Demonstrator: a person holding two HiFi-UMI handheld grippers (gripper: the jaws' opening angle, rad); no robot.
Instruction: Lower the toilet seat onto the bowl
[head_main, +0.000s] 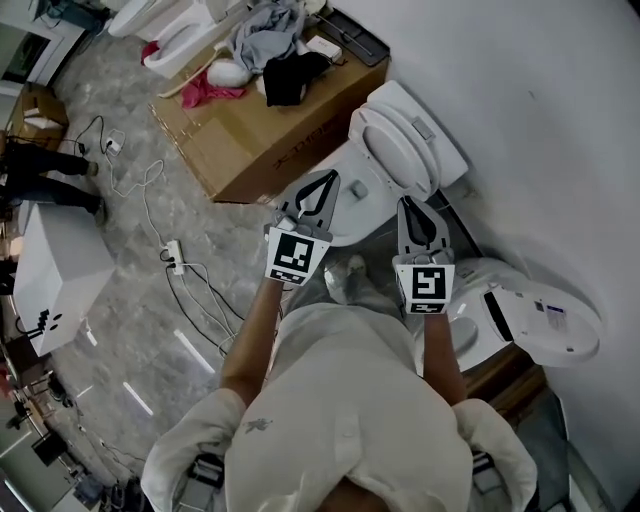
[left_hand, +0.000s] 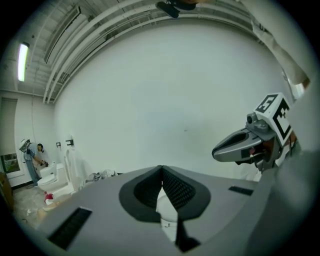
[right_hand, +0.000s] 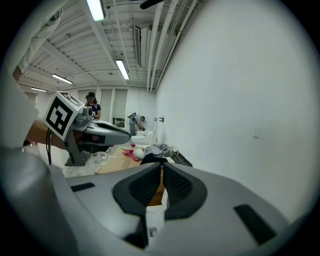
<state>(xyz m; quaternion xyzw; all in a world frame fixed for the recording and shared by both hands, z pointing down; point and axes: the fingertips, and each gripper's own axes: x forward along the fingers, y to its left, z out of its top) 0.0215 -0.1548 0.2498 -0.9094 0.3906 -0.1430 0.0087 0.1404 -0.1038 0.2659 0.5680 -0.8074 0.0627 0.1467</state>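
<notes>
White wall (head_main: 530, 110), toilet seat (head_main: 398, 150) raised, cardboard box (head_main: 262, 140) print unreadable, left tool (head_main: 322, 186) and right tool (head_main: 411, 209) closed, empty

White toilet seat (head_main: 392, 150) stands raised behind its bowl (head_main: 350, 220).

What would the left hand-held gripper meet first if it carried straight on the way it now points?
Most likely the raised toilet seat. The shut left hand-held gripper aims toward it, and white shows just past its tips. Depth is unclear, and the wall stands behind.
</notes>
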